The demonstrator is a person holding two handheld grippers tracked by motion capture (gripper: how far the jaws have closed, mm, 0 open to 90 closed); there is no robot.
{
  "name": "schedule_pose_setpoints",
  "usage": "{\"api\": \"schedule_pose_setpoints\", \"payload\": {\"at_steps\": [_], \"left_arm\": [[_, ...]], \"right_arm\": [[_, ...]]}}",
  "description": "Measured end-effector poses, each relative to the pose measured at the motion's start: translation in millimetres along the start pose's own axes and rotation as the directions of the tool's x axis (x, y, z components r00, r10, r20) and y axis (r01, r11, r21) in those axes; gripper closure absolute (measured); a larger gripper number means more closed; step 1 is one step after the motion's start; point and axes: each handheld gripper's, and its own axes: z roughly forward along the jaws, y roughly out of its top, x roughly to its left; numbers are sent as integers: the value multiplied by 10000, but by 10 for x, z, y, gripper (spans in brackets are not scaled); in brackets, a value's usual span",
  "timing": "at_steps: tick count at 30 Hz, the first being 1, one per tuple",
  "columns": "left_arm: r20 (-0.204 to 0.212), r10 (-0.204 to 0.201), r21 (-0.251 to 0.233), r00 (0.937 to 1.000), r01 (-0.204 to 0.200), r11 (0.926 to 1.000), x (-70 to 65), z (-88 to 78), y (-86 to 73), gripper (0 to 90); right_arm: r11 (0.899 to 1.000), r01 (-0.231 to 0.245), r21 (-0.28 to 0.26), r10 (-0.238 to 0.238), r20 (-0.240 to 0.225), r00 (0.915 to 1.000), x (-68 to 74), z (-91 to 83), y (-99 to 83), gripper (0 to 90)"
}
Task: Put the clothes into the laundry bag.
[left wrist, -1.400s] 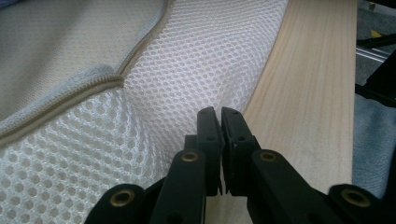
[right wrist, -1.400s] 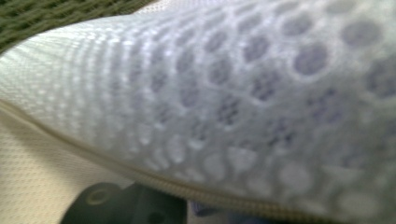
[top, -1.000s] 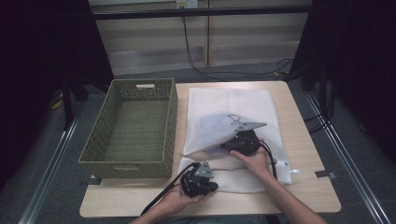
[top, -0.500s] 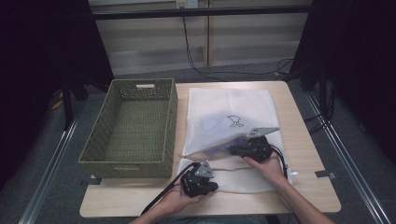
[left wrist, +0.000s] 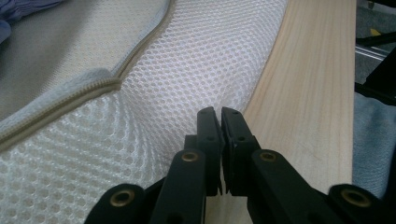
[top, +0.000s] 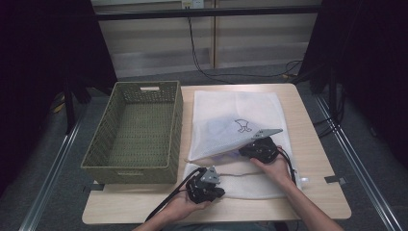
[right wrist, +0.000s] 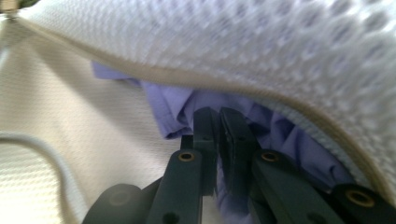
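Pinching the soft, limp purple garment (right wrist: 261,126) inside the mesh bag (top: 231,120), the right gripper (right wrist: 219,116) has just closed on its bunched edge, while the left gripper (left wrist: 219,116) clamps the bag's lower layer.

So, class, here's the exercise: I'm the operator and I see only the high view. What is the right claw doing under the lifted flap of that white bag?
Observer: The right claw has just been closing. Its jaws pinch a lilac garment inside the mesh laundry bag.
Operator: And the left claw?
Observer: The left claw is shut on a fold of the bag's lower mesh layer, next to the bare wooden table.
Operator: Is the zip undone?
Observer: Yes. In the left gripper view the zip runs along a loose, separated edge, and in the right gripper view the upper edge arches above the garment.
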Motion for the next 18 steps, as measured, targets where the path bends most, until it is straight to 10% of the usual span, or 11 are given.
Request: {"api": "schedule_pose_setpoints", "payload": {"at_steps": [18], "left_arm": [[0, -12, 0, 10000, 12, 10000, 1, 0, -1, 869]], "right_arm": [[9999, -110, -8, 109, 2068, 9783, -133, 93, 80, 884]]}}
